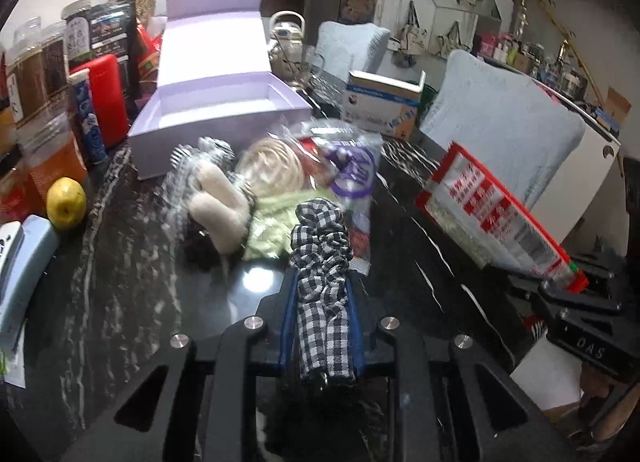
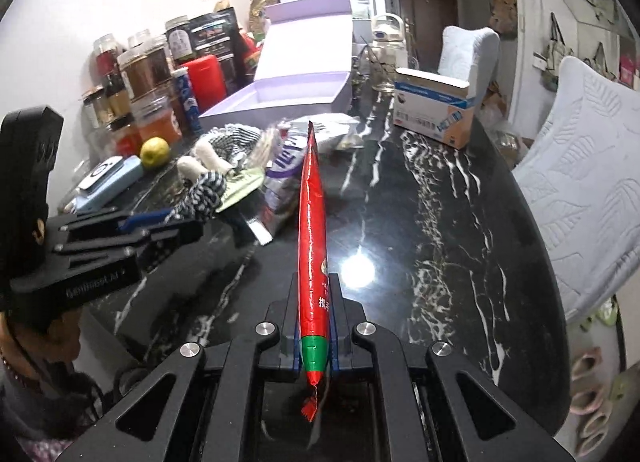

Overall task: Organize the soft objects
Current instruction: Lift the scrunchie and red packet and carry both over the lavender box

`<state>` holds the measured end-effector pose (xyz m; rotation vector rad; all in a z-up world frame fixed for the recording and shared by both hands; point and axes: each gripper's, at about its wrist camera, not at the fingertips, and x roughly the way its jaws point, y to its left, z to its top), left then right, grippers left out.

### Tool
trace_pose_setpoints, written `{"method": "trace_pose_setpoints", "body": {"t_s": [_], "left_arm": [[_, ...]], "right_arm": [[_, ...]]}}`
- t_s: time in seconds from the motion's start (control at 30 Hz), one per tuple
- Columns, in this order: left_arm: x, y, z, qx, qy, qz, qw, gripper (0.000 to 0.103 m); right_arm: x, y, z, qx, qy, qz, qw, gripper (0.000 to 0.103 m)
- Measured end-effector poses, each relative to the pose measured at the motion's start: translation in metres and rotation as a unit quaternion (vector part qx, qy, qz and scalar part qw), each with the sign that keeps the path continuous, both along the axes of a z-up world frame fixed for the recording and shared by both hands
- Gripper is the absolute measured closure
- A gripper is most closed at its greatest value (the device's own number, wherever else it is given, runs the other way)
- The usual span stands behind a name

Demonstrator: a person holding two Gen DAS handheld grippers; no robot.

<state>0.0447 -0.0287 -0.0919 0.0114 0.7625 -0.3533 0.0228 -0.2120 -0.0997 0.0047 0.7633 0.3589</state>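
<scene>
My left gripper [image 1: 322, 286] is shut on a black-and-white checked scrunchie [image 1: 320, 246], held a little above the dark marble table [image 1: 120, 262]. My right gripper [image 2: 314, 294] is shut on the end of a red snack packet [image 2: 312, 221], seen edge-on in the right wrist view and flat at the right in the left wrist view [image 1: 492, 213]. Behind them lies a heap of soft things: a cream plush piece [image 1: 218, 213], a pale green cloth [image 1: 272, 229], a checked cloth [image 1: 208, 153] and a clear purple-printed bag [image 1: 352, 169]. An open lilac box [image 1: 216, 101] stands beyond the heap.
Jars, a red container [image 1: 106, 97] and a yellow fruit [image 1: 66, 201] crowd the table's left side. A blue-and-white carton [image 1: 382, 101] sits at the back right. Quilted pale chair backs [image 1: 508, 129] stand past the table's right edge. A light blue device [image 1: 24, 262] lies at the near left.
</scene>
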Motion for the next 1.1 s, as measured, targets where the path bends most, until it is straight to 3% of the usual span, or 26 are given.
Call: {"method": "trace_pose_setpoints", "body": {"t_s": [0.53, 1.1], "left_arm": [[0.043, 0.02, 0.038, -0.022, -0.014, 0.0, 0.9997, 0.081], [0.129, 0.04, 0.124, -0.018, -0.097, 0.011, 0.9951, 0.081]], "right_arm": [[0.036, 0.022, 0.026, 0.011, 0.01, 0.026, 1.0, 0.093], [0.134, 0.041, 0.11, 0.035, -0.043, 0.05, 0.997, 0.093]]}}
